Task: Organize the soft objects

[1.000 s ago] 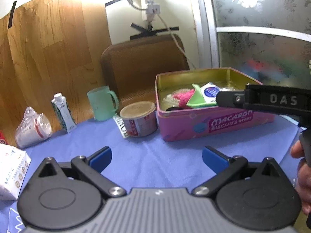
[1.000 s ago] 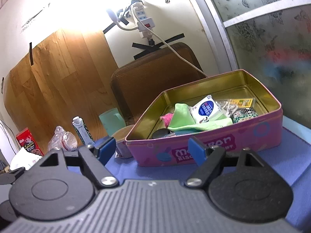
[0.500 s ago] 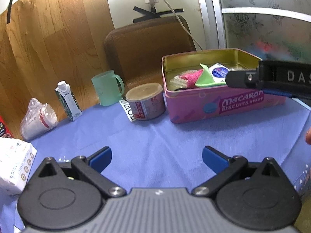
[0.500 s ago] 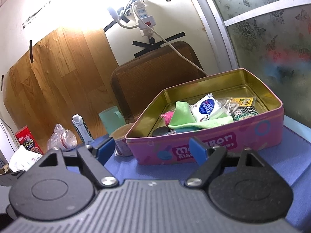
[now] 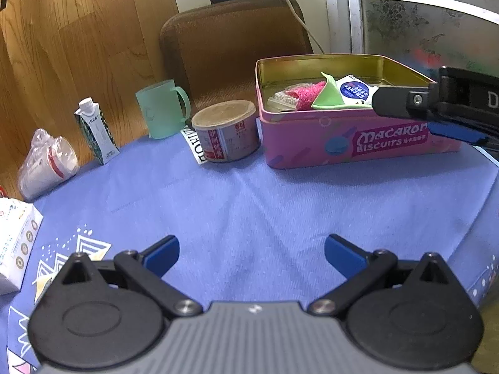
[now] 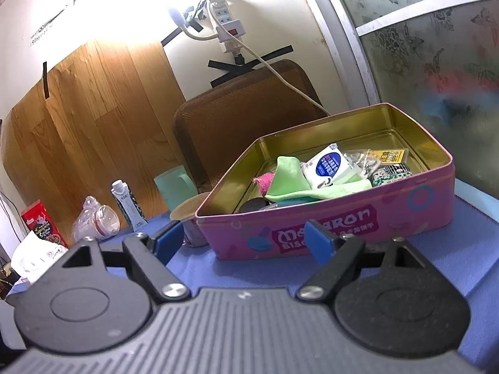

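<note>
On the desk [image 5: 249, 205], under a blue cloth, the largest thing is a pink biscuit tin [image 6: 343, 218] with no lid, standing toward the far right edge with a brown chair back [image 5: 230, 43] behind it. Inside the tin the soft things lie heaped together: a light green cloth [image 6: 293, 184] draped over the middle, a pink fuzzy piece [image 5: 304, 95] tucked under its left side, a white tissue pack [image 6: 329, 165] with a blue label resting on the green cloth, and some small wrapped packets [image 6: 386, 165] toward the right wall. A dark round object near the front wall is too hidden to name.

Just left of the tin, nearly touching it, stands a round can [image 5: 226, 131] with a tan lid; behind that a pale green mug [image 5: 162, 109]. Farther left are a small drink carton [image 5: 96, 131], upright, a bagged stack of cups [image 5: 46, 162] on its side, and a white box [image 5: 15, 243] at the desk's left edge.

Low over bare cloth near the front, the left tool [image 5: 251, 252] has its blue pads wide apart with nothing between them. Just before the tin's front wall, the right tool [image 6: 240, 243] is likewise spread wide and empty.
</note>
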A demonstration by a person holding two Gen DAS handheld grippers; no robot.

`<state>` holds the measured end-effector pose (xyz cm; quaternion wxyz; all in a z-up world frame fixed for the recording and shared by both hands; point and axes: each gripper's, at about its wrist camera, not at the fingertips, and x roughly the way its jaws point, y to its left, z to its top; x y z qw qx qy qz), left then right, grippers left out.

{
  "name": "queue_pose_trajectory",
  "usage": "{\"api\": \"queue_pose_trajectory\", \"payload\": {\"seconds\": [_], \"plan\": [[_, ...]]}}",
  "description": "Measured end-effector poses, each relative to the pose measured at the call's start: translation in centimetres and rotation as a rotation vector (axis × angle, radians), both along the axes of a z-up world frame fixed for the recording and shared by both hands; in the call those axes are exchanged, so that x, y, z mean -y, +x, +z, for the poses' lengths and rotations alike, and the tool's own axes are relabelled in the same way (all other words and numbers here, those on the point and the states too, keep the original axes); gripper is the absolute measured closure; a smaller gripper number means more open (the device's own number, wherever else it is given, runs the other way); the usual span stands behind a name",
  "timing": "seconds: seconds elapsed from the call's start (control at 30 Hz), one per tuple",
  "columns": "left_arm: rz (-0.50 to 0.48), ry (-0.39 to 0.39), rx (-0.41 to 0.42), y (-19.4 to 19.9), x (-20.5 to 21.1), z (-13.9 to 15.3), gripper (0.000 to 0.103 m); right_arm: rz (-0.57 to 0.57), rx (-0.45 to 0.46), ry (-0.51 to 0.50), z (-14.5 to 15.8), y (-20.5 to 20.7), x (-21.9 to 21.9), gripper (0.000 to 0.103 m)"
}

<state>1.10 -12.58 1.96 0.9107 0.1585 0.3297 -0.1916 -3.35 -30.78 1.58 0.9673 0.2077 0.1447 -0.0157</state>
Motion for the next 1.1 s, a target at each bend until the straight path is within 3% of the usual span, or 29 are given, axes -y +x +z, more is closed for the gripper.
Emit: {"api": "queue_pose_trajectory", "payload": {"seconds": [0.27, 1.1], "plan": [[0.028, -0.016, -0.057, 0.74, -0.47, -0.42, 0.000, 0.010, -0.015, -0.003, -0.26, 0.32, -0.06, 0.016], [0.024, 0.001, -0.073, 0.79, -0.21, -0.75, 0.000, 0.011, -0.022, 0.001, -0.53, 0.48, 0.05, 0.016]]}}
